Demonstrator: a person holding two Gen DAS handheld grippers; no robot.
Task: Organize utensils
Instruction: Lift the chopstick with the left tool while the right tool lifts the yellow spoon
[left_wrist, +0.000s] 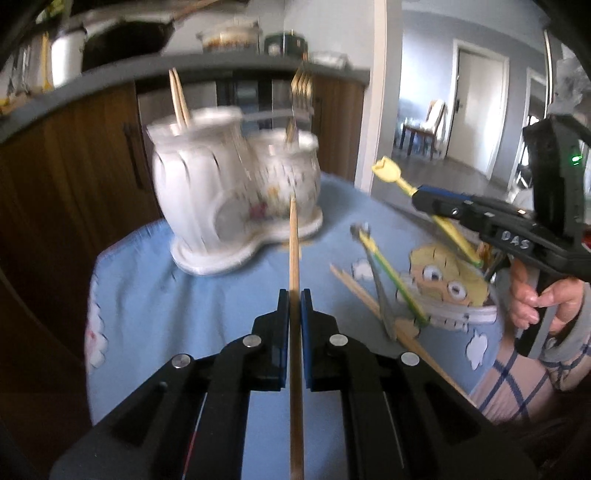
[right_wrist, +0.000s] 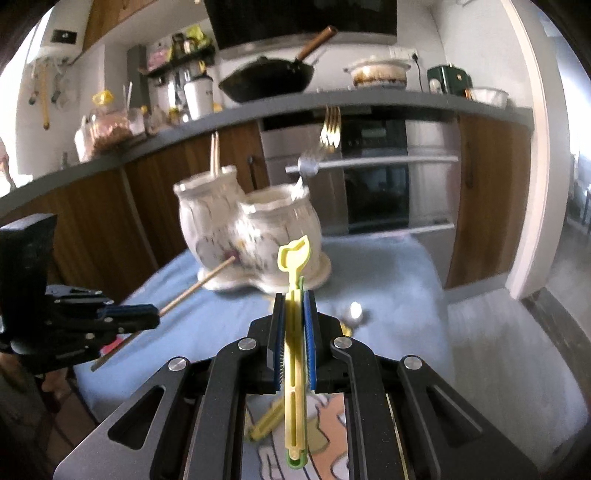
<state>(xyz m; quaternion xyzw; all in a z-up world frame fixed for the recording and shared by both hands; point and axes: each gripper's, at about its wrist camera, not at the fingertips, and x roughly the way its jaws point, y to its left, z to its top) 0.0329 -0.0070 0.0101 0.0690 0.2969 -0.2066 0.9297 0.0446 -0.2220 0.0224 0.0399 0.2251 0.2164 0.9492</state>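
A white ceramic holder (left_wrist: 207, 184) (right_wrist: 258, 236) with two joined pots stands on the blue tablecloth (left_wrist: 155, 295). Two chopsticks (left_wrist: 179, 96) poke out of its left pot, and gold forks (left_wrist: 301, 86) out of its right pot. My left gripper (left_wrist: 294, 295) is shut on a single wooden chopstick (left_wrist: 294, 251), whose tip points toward the holder. To the right, my right gripper (right_wrist: 294, 297) is shut on a yellow plastic utensil (right_wrist: 295, 254), held above the table in front of the right pot. The left gripper (right_wrist: 155, 317) also shows at the left of the right wrist view.
Loose on the cloth at the right lie more chopsticks (left_wrist: 354, 291), a yellow-green utensil (left_wrist: 391, 280) and a grey metal one (left_wrist: 380, 299). A person's hand (left_wrist: 532, 295) grips the right tool. A kitchen counter (right_wrist: 332, 103) with a wok stands behind the table.
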